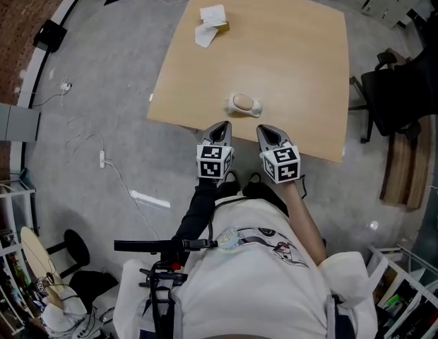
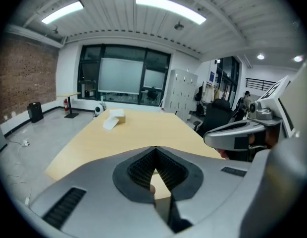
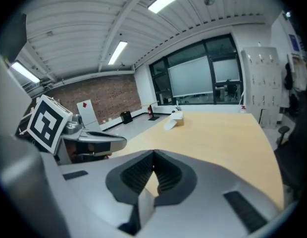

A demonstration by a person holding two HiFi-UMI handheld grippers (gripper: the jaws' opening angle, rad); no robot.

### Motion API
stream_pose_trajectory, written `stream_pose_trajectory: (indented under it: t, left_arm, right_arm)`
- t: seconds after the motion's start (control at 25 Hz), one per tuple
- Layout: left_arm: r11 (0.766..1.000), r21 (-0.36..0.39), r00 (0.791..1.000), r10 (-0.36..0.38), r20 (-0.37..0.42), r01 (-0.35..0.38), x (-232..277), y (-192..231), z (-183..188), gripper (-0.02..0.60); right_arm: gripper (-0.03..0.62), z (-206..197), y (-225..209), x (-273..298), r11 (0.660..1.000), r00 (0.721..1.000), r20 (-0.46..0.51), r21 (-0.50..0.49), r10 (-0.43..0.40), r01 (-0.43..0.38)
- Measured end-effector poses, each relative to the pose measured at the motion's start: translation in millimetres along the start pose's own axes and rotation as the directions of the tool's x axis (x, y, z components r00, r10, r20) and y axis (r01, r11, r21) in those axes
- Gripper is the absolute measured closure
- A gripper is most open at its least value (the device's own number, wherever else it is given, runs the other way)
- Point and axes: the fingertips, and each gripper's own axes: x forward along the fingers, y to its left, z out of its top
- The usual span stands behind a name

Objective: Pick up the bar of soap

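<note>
A pale oval bar of soap (image 1: 241, 102) lies on a small white holder near the front edge of the light wooden table (image 1: 289, 55). Both grippers hover just short of that edge, on my side of the soap. My left gripper (image 1: 220, 126) is below and left of the soap with its jaws shut and empty. To the soap's lower right, my right gripper (image 1: 268, 129) is also shut and empty. In the left gripper view the left gripper (image 2: 154, 148) has its tips touching; so does the right gripper (image 3: 153, 153) in its own view. The soap shows in neither gripper view.
Folded white paper and a small cardboard box (image 1: 212, 21) lie at the table's far left, also seen as the box (image 2: 114, 118) and the box (image 3: 174, 119). A black office chair (image 1: 399, 90) stands right of the table. Cables trail over the grey floor (image 1: 99, 154) on the left.
</note>
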Motion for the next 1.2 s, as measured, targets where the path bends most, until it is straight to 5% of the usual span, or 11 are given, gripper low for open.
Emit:
stream_pose_trajectory:
  t: [0.96, 1.2]
  left_arm:
    - [0.988, -0.149, 0.955, -0.001, -0.297, -0.045, 22.6, 52.2, -131.5, 0.577]
    - [0.984, -0.168, 0.940, -0.007, -0.340, -0.054, 18.5, 54.7, -151.0, 0.577]
  right_arm:
    - [0.589, -84.9, -2.5, 74.8, 0.998, 0.961, -0.271, 0.028, 0.055, -0.049]
    - [0.589, -84.2, -7.4, 96.7, 0.993, 0.954, -0.290, -0.069, 0.073, -0.097]
